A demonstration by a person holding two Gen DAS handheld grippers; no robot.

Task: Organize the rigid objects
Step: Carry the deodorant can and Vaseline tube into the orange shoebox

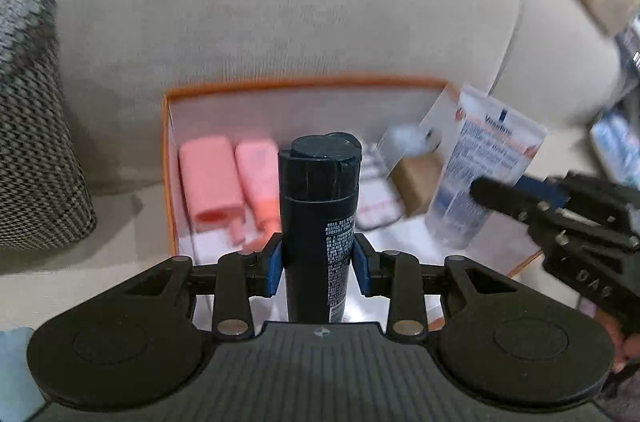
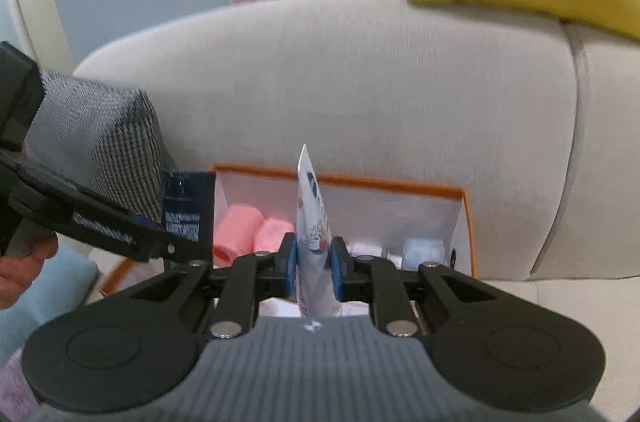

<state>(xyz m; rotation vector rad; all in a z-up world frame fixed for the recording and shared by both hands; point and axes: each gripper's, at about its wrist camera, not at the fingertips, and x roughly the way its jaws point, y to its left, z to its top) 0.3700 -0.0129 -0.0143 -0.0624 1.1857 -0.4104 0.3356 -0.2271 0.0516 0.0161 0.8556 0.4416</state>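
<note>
Two items are gripped above the orange-rimmed box (image 1: 166,158) on the beige sofa (image 1: 260,2). Your left gripper (image 1: 319,262) clamps the dark spray can (image 1: 319,206) mid-body at 12 o'clock; it looks stiff, smooth, likely slippery, so hold below the cap. Your right gripper (image 2: 314,272) pinches the white lotion tube (image 2: 314,222), which is soft and light. Pink bottles (image 1: 210,178) lie at the box's 9 o'clock.
</note>
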